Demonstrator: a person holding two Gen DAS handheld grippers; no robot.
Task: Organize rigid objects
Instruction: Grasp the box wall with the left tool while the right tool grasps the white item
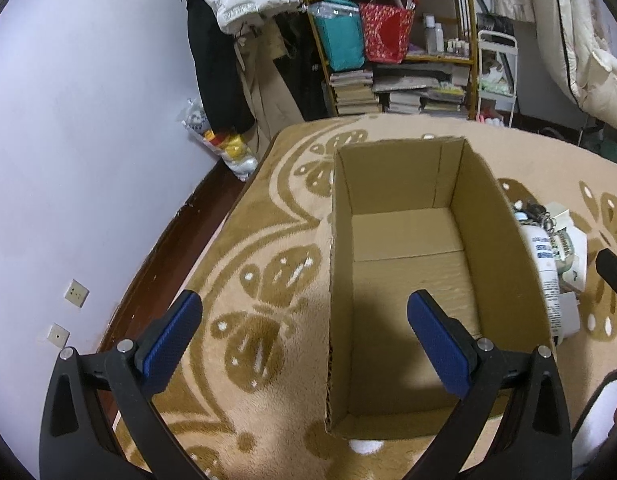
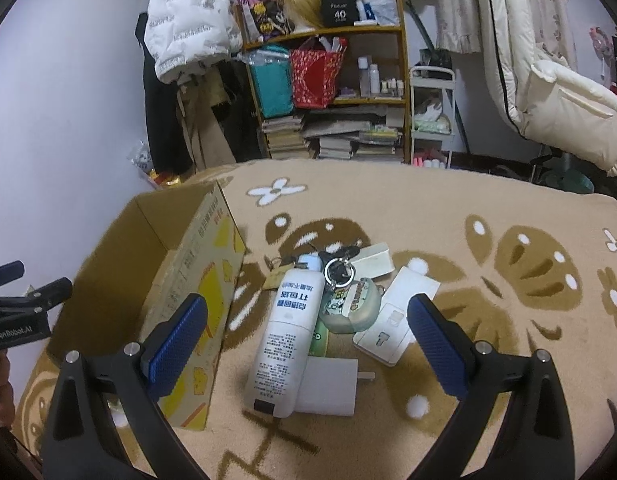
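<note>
On the shelf (image 2: 328,32), a black box (image 2: 339,10) reads "40"; both hand-held grippers (image 1: 304,320) (image 2: 308,320) are spread, empty.

Home bedroom, cluttered. Bed with a tan floral blanket (image 2: 448,208) in the near field. Far wall: wooden shelf (image 2: 328,36) stacked with books, bags, bottles. Puffer jackets (image 2: 184,20) and coats hang left and right. Wall sockets (image 1: 77,292) low on the left.

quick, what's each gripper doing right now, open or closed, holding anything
Left gripper: open, holding nothing, over the box.
Right gripper: open, holding nothing, over the bottle.
</note>
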